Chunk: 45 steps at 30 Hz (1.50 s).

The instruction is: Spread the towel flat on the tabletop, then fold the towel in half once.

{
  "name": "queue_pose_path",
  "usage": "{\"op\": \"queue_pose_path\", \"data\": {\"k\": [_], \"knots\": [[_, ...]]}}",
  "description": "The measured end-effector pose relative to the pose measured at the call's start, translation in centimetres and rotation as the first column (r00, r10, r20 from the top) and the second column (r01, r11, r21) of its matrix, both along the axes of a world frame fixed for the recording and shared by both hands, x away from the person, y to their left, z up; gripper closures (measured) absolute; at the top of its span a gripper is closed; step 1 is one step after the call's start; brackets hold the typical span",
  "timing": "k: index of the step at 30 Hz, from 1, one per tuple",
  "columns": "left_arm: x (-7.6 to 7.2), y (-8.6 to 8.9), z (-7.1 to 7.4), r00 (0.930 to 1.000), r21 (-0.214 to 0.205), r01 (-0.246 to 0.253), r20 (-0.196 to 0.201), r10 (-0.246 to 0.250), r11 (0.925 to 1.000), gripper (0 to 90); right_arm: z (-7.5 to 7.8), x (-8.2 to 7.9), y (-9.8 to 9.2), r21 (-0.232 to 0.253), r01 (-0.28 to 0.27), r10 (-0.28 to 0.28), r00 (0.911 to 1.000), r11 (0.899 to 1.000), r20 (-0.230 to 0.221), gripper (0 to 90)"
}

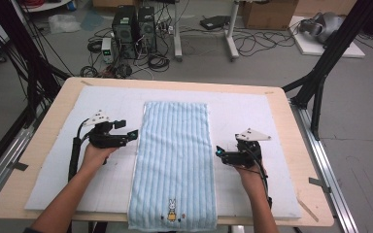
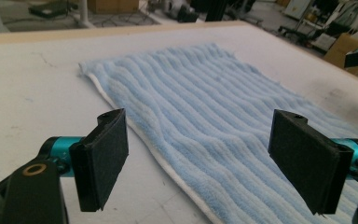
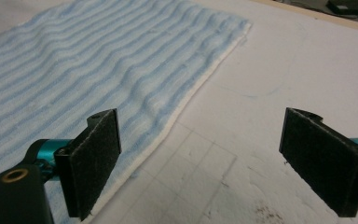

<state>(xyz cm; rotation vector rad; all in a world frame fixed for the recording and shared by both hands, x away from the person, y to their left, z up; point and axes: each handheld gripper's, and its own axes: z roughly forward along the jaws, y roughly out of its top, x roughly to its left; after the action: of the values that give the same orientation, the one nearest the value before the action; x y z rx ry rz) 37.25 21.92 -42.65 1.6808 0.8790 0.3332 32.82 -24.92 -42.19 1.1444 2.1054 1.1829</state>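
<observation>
1. Lying flat and lengthwise down the middle of the desk (image 1: 296, 145), the light blue towel (image 1: 175, 160) looks already folded into a long narrow strip, its near end hanging a little over the desk's front edge.
2. What the strip's shape suggests is left: further folds across its length, judging by how long it is compared with its width.
3. Left gripper (image 1: 132, 134) sits just beside the towel's left long edge, its jaws spread wide with nothing between them; in the left gripper view the two black pads (image 2: 103, 156) frame the edge without touching it.
4. Right gripper (image 1: 218, 152) sits just beside the right long edge, its jaws likewise spread and empty; the right gripper view shows the edge running past its left pad.
5. Towel cloth is soft terry with raised ribs running along its length, slightly wavy on the surface, and a white hem (image 3: 200, 88) lines the long edge.
6. A small embroidered rabbit (image 1: 172, 209) marks the near end.
7. White sheeting (image 1: 107, 102) covers the desk under the towel, matte, faintly scuffed and marked with thin grid lines; a pale wooden rim shows around it.
8. Jaw pads are flat, rectangular, dark and rough-faced, on teal metal stubs.
</observation>
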Motion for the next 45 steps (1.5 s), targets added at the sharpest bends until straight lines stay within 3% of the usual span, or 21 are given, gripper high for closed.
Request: {"op": "queue_pose_path", "data": {"k": [5, 10, 23, 30, 33, 35, 38, 45], "knots": [[-0.1, 0.5, -0.1, 0.9998, -0.008, -0.017, 0.006, 0.017, 0.9998, 20.3, 0.6, -0.5, -0.8, 0.009, 0.016, -0.016, 0.9986, 1.0, 0.051, 11.6], [-0.4, 0.6, -0.2, 0.9998, 0.003, -0.015, 0.01, 0.015, 0.9999, 21.1, 0.3, -0.2, -0.6, 0.004, 0.023, -0.023, 0.9995, 1.0, 0.02, 11.6], [-0.4, 0.7, -0.3, 0.9993, 0.002, -0.036, 0.011, 0.036, 0.9993, 21.3, 0.3, 0.0, -0.5, 0.022, 0.025, -0.025, 0.9995, 0.999, 0.016, 11.5], [0.2, 0.7, -0.7, 0.9985, -0.004, -0.049, -0.024, 0.049, 0.9988, 21.7, 0.2, 0.2, -0.3, 0.014, 0.021, -0.021, 0.9997, 1.0, 0.012, 11.5], [1.0, 0.4, -0.7, 0.9952, 0.024, -0.058, -0.078, 0.059, 0.998, 21.9, 0.1, 0.3, -0.1, 0.007, 0.012, -0.012, 0.9999, 1.0, 0.009, 11.5], [1.3, 0.2, -0.9, 0.9953, 0.013, -0.054, -0.08, 0.055, 0.9984, 22.6, 0.1, 0.2, -0.1, 0.009, 0.011, -0.012, 0.9999, 1.0, 0.009, 11.5], [1.9, 0.0, -0.9, 0.9941, 0.031, -0.059, -0.09, 0.062, 0.9978, 23.6, 0.2, 0.2, -0.1, 0.013, 0.011, -0.011, 0.9999, 1.0, 0.011, 11.5], [4.3, -1.1, -0.4, 0.9845, 0.066, -0.105, -0.134, 0.113, 0.9922, 25.5, 0.1, 0.3, -0.2, 0.025, 0.014, -0.014, 0.9999, 1.0, 0.003, 11.5]]}}
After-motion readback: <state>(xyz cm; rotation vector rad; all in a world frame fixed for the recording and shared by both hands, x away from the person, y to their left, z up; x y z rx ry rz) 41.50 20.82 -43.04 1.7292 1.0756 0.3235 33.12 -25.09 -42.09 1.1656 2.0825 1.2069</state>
